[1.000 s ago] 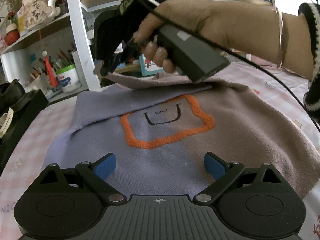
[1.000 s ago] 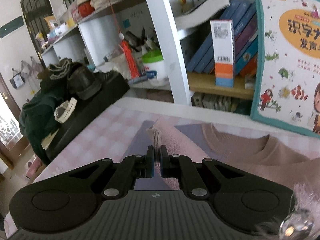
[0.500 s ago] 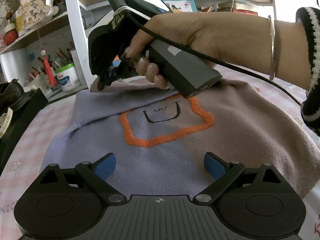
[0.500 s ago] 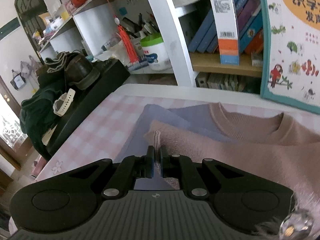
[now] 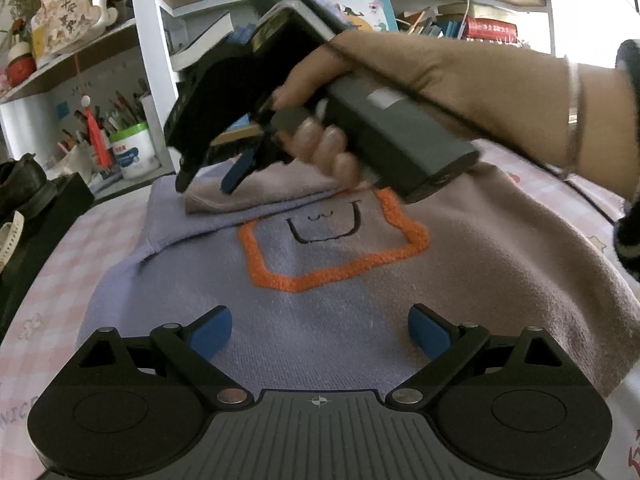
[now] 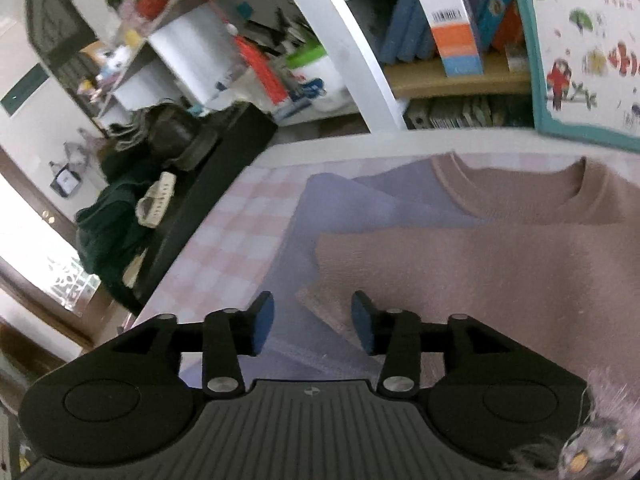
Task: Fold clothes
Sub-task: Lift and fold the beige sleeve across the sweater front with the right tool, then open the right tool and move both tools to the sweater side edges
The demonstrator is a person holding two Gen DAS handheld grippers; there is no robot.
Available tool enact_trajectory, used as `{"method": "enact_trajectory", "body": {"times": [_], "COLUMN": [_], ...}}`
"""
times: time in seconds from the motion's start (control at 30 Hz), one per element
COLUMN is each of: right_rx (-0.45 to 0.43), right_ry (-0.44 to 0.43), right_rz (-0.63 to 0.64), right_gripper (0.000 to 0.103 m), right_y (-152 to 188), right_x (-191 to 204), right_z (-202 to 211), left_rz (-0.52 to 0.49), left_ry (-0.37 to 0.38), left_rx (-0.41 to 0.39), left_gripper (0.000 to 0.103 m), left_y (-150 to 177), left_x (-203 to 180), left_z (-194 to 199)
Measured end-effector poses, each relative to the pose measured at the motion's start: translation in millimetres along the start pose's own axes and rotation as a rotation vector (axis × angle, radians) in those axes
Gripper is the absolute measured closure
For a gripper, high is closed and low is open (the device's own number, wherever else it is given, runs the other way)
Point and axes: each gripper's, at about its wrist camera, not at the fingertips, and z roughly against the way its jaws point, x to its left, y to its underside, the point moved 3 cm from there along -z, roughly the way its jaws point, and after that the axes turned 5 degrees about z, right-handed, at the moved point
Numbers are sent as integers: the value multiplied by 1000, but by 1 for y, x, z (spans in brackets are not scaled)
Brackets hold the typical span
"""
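Sleeve (image 6: 460, 264) folded across the sweater (image 5: 328, 320), right gripper (image 6: 312, 320) has just half-opened, holding nothing; left gripper (image 5: 320, 336) wide, empty; next, grasp the hem.

A white shelf (image 6: 460, 76) full of books stands past the fingers, behind the pink checked worktop (image 6: 240, 220).

Right tongs (image 6: 312, 322) just parted, left tongs (image 5: 319, 334) wide.
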Motion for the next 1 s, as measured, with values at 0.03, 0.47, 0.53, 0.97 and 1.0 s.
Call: {"method": "enact_trajectory", "body": {"times": [0.03, 0.47, 0.53, 0.97, 1.0], "right_rx": [-8, -71, -74, -62, -55], "right_ry": [-8, 140, 202, 336, 336], "right_rz": [2, 56, 67, -102, -108], "right_gripper": [57, 51, 51, 51, 51], "right_y": [2, 95, 114, 200, 203], "right_x": [1, -23, -29, -70, -70], "right_z": [8, 140, 161, 235, 235], "left_rz": [-1, -10, -6, 44, 51], "left_ry": [-1, -7, -3, -126, -147], "left_rx": [-1, -10, -16, -35, -30], "left_gripper": [6, 6, 6, 6, 6], "left_y": [0, 0, 0, -13, -13], "left_x": [0, 2, 3, 50, 57], "left_z": [0, 1, 2, 33, 36]}}
